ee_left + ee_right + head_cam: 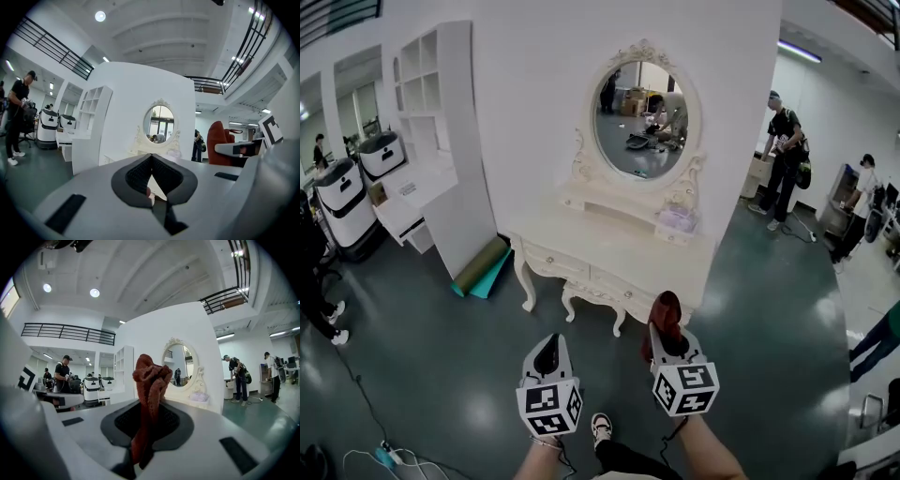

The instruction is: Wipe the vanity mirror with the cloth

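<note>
Ideally the right tongs point(149, 416), clamping the cloth point(151, 376), press its bunched top flat on the mirror point(639, 120), well ahead; left tongs point(151, 161) closed, empty.

There is one vanity mirror point(640, 108), one red cloth point(666, 307) and one white counter point(609, 255). Two grippers: left gripper point(548, 345), right gripper point(668, 336). Two rolled mats point(480, 269) at 8 o'clock, two white machines point(342, 199) at 9 o'clock.

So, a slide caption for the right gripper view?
Right gripper shut on a red cloth, facing the oval vanity mirror.
</note>
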The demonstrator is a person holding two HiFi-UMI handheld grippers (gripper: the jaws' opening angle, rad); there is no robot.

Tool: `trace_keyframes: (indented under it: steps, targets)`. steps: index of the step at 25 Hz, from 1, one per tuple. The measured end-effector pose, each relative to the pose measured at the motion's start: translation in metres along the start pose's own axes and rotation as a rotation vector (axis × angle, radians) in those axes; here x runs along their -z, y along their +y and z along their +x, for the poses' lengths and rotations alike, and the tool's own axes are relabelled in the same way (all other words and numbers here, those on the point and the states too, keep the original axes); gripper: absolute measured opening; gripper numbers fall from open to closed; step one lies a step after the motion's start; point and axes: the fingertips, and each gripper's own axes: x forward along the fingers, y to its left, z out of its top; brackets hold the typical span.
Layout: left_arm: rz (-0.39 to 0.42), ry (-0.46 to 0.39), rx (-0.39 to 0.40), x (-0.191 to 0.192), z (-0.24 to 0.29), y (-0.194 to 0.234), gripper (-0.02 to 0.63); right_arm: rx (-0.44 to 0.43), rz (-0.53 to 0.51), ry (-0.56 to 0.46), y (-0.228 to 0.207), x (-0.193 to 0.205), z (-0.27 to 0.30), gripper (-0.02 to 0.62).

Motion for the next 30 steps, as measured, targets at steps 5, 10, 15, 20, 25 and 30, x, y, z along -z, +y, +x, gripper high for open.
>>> trace_keyframes:
  steps: [5,10,15,20,25,30]
  targets:
    - [-0.019,-0.004,-0.047,0.000,0.053,0.037,0.005,0.006,0.010,0.000,-0.018,0.003,0.060,0.058]
    - [-0.004,0.001,-0.033,-0.019,0.133,0.050,0.006,0.010,0.020,-0.007,-0.042,-0.011,0.137,0.058]
    - [0.031,-0.013,0.013,-0.047,0.217,0.051,0.005,0.038,0.003,-0.046,-0.074,-0.041,0.206,0.058]
    - [0.033,0.001,0.036,-0.052,0.286,0.059,0.005,0.065,0.002,-0.030,-0.104,-0.044,0.259,0.058]
    - [0.016,0.031,0.061,-0.047,0.335,0.065,0.005,0.079,0.001,-0.006,-0.121,-0.043,0.301,0.058]
    - [0.014,0.038,0.098,-0.051,0.384,0.071,0.006,0.123,0.005,0.014,-0.138,-0.040,0.339,0.058]
